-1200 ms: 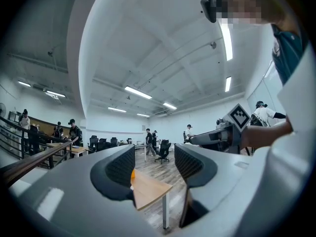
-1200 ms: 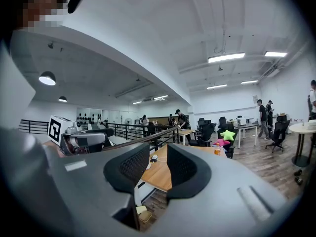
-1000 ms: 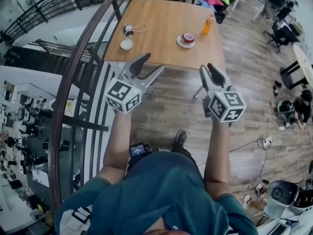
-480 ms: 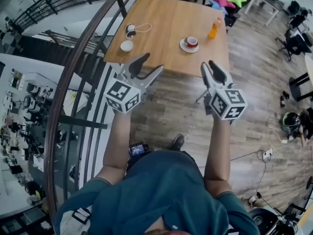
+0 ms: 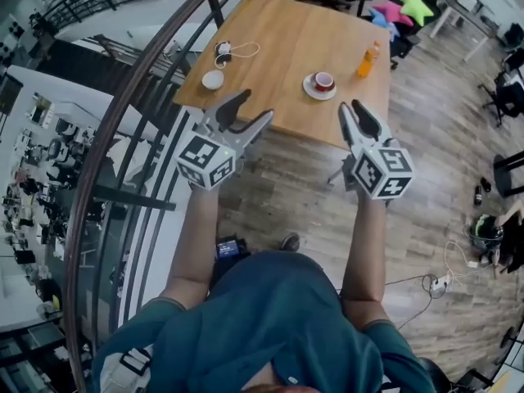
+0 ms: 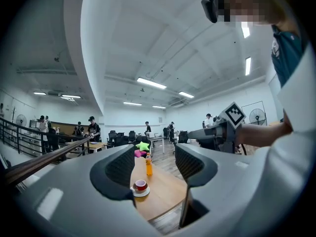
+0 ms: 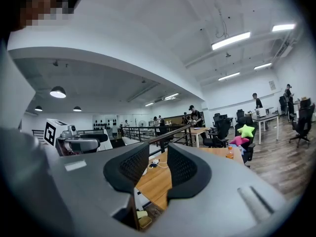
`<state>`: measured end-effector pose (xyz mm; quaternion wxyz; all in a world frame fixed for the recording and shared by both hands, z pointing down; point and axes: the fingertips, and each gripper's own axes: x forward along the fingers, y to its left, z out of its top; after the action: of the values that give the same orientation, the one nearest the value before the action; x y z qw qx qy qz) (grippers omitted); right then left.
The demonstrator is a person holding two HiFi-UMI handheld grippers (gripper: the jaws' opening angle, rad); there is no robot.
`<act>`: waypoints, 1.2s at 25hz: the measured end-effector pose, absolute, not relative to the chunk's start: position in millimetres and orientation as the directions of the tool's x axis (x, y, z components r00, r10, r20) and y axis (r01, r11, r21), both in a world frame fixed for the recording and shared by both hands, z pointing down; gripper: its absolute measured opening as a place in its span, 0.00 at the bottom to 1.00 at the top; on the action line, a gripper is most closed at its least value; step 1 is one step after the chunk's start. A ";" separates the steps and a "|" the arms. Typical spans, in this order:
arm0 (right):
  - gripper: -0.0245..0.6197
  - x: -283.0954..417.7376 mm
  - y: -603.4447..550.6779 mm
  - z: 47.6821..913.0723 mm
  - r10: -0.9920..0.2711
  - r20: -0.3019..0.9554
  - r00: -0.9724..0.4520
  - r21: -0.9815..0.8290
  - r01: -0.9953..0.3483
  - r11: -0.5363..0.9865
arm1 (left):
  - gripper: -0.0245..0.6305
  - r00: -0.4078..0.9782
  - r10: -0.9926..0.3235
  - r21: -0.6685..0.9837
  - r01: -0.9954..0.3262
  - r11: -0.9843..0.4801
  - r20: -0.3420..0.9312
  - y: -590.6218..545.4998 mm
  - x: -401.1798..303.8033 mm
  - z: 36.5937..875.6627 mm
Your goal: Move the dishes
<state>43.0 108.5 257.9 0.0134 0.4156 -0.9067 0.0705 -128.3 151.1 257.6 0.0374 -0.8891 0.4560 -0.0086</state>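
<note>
Left hand-held gripper (image 5: 255, 105) and right hand-held gripper (image 5: 354, 105) hang empty, jaws slightly apart, tips hiding the table's (image 5: 278, 47) near edge.

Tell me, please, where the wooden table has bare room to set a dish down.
The table is bare in the middle, between the white dish and the red cup on its saucer. The left edge is crowded: dish and corded device. The orange bottle guards the right edge.
</note>
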 end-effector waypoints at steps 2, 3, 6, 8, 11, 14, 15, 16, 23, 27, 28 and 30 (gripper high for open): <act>0.19 49.3 99.7 256.5 -0.743 0.080 -0.664 -0.121 -0.747 0.654 | 0.43 0.579 -0.815 -0.079 -0.813 -0.577 -0.014 143.6 -119.0 255.6; 0.19 52.1 95.7 255.8 -0.740 0.080 -0.668 -0.124 -0.743 0.657 | 0.43 0.577 -0.816 -0.081 -0.814 -0.575 -0.011 140.0 -115.0 254.7; 0.19 59.6 84.9 254.3 -0.733 0.076 -0.676 -0.134 -0.735 0.665 | 0.43 0.571 -0.821 -0.085 -0.818 -0.569 -0.001 129.0 -106.2 253.1; 0.19 66.0 79.1 254.4 -0.732 0.075 -0.677 -0.140 -0.734 0.665 | 0.43 0.571 -0.821 -0.086 -0.818 -0.569 0.004 122.5 -99.5 252.7; 0.19 78.7 69.7 257.8 -0.737 0.077 -0.672 -0.151 -0.738 0.657 | 0.43 0.581 -0.814 -0.087 -0.810 -0.580 0.017 112.8 -85.6 254.8; 0.19 90.6 62.8 263.8 -0.743 0.086 -0.664 -0.167 -0.745 0.646 | 0.43 0.592 -0.805 -0.085 -0.801 -0.592 0.031 101.9 -72.9 258.4; 0.19 94.6 61.1 265.1 -0.747 0.087 -0.660 -0.170 -0.748 0.641 | 0.43 0.597 -0.802 -0.083 -0.798 -0.597 0.033 98.5 -68.8 258.7; 0.19 98.9 59.4 265.8 -0.751 0.089 -0.655 -0.173 -0.752 0.636 | 0.43 0.603 -0.797 -0.082 -0.793 -0.603 0.035 95.0 -64.5 258.9; 0.19 129.8 43.1 272.2 -0.788 0.105 -0.607 -0.179 -0.791 0.585 | 0.43 0.658 -0.752 -0.078 -0.749 -0.658 0.036 62.7 -31.7 260.6; 0.19 142.7 32.7 274.1 -0.811 0.116 -0.574 -0.173 -0.815 0.552 | 0.43 0.693 -0.720 -0.070 -0.717 -0.693 0.029 42.0 -16.0 262.9; 0.19 145.8 30.0 275.0 -0.816 0.120 -0.565 -0.171 -0.821 0.544 | 0.43 0.701 -0.713 -0.068 -0.710 -0.701 0.027 36.8 -12.9 263.8; 0.19 151.0 23.3 277.1 -0.826 0.128 -0.548 -0.169 -0.833 0.527 | 0.43 0.714 -0.700 -0.063 -0.698 -0.714 0.022 25.6 -8.5 265.1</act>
<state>151.0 23.3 277.1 0.0159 0.4750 -0.8735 0.1052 -8.5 25.6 265.1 0.0252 -0.9254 0.3776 -0.0220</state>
